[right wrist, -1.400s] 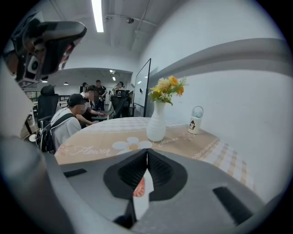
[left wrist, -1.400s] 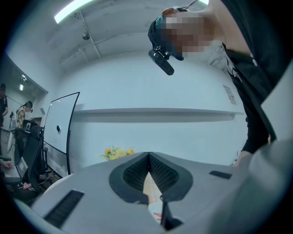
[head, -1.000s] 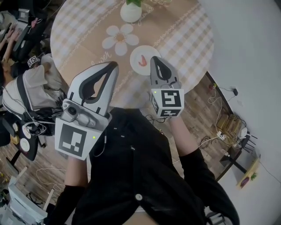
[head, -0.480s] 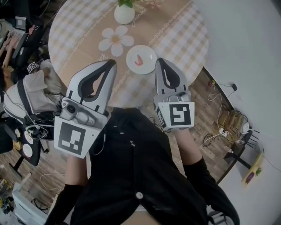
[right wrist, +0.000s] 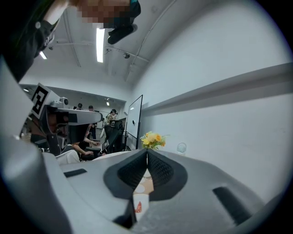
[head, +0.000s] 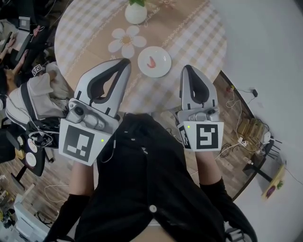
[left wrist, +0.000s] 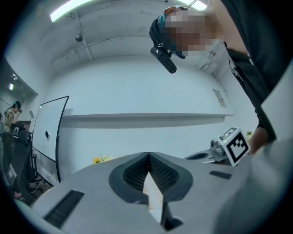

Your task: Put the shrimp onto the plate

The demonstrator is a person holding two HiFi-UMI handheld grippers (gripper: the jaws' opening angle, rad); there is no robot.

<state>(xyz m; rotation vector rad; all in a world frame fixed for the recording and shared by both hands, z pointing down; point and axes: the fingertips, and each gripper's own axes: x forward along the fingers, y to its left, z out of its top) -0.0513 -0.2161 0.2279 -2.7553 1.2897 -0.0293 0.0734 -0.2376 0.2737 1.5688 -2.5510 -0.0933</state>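
A small orange shrimp [head: 151,61] lies on a white plate [head: 161,68] on the round checked table [head: 199,33]. My right gripper [head: 188,68] hovers near the table's front edge, right of the plate and apart from it, shut and holding nothing. My left gripper [head: 124,62] is held left of the plate, also shut and holding nothing. In the right gripper view the jaws [right wrist: 147,153] meet at their tips, and the shrimp [right wrist: 138,207] on the plate shows through the slit below. The left gripper view shows its jaws [left wrist: 149,155] pressed together against a bare wall.
A flower-shaped mat [head: 125,41] lies left of the plate, and a white vase [head: 136,12] stands at the back. A chair with bags [head: 33,101] is beside the table on the left. Cables and a power strip [head: 246,127] lie on the wood floor at right.
My right gripper has drawn back from the plate's edge, to the right and toward the person. The shrimp stays on the plate. The left gripper has barely moved.
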